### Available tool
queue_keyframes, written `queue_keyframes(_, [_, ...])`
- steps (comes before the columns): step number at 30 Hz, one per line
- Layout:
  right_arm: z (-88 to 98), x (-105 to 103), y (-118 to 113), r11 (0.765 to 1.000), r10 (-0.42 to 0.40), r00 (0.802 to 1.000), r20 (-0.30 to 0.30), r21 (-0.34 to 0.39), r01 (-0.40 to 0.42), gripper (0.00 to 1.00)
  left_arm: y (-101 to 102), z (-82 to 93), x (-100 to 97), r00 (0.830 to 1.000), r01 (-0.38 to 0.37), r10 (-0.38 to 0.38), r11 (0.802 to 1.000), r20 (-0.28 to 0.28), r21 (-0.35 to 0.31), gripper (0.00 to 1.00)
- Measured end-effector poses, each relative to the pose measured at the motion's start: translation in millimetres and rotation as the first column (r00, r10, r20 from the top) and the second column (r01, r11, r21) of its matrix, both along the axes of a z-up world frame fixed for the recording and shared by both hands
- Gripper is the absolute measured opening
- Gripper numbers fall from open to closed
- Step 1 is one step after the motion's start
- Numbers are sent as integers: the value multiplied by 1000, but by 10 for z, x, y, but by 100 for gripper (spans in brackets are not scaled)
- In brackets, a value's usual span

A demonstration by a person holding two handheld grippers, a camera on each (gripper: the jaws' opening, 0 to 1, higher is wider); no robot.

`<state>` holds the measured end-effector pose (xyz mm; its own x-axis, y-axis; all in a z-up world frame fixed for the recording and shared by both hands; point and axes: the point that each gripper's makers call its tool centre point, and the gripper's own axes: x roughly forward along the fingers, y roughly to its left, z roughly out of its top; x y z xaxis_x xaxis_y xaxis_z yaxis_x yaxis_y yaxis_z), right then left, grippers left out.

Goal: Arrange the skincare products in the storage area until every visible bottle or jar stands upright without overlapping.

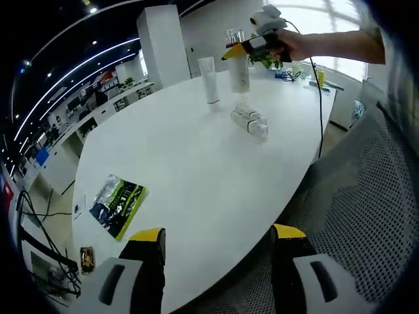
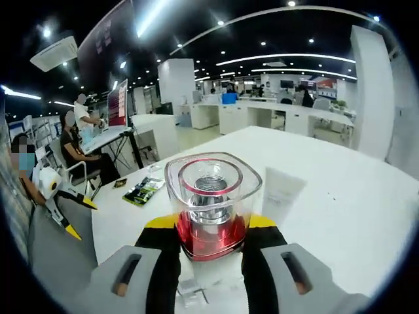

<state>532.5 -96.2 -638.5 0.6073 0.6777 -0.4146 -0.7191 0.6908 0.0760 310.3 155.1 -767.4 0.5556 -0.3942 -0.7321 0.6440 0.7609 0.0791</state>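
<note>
Right gripper [image 2: 211, 239] is clamped on a bottle with a clear square cap and red collar [image 2: 213, 203], yellow-tipped black jaws pressed on both sides; in the left gripper view that right gripper [image 1: 252, 46] sits at the top of a tall white cylindrical bottle [image 1: 239, 73] standing upright at the far end of the white oval table [image 1: 196, 163]. Just beside it a white squeeze tube [image 1: 209, 80] stands upright, and nearer the camera clear-and-white bottles [image 1: 250, 119] lie on their sides, touching each other. Left gripper [image 1: 219, 245] hangs over the near table edge, jaws wide apart and holding nothing, with a green-and-black foil packet [image 1: 118, 204] lying flat to its left.
</note>
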Motion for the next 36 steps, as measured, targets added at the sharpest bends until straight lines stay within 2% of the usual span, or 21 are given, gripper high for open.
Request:
queue_keyframes(5, [-143,251,-331,998,-54,998,-9,-44,54,33,-4,-1,-2,1000,0,0,1000,-5,-3,67])
queue_keyframes(13, [-293,495,-570,994,-78,997,-2,-73,78,33,-11,-1,-1,1000,5,-5,1000,-3,-2,67])
queue_keyframes(18, [-478,649,-703,992,-103,995,-15,-78,102,33,-6,-24,-10,1000,6,-6,1000,-14,5,67])
queue_keyframes(22, [-558,694,-734,992,-106,994,-21,-70,105,33,-2,-35,-9,1000,6,-6,1000,-18,8,67])
queue_keyframes(25, [-602,695,-706,994,-89,996,-19,-63,87,33,-62,12,-9,1000,18,-18,1000,-2,-23,67])
queue_keyframes(30, [-674,693,-671,996,-67,997,-25,-55,66,33,-26,-42,-20,1000,14,-14,1000,-21,2,67])
queue_keyframes(34, [-719,700,-651,997,-57,998,-22,-50,55,33,-14,-24,-9,1000,11,-10,1000,-10,7,65])
queue_keyframes(36, [-734,709,-647,997,-58,998,-21,-45,57,33,-15,15,6,1000,23,-24,1000,18,19,62])
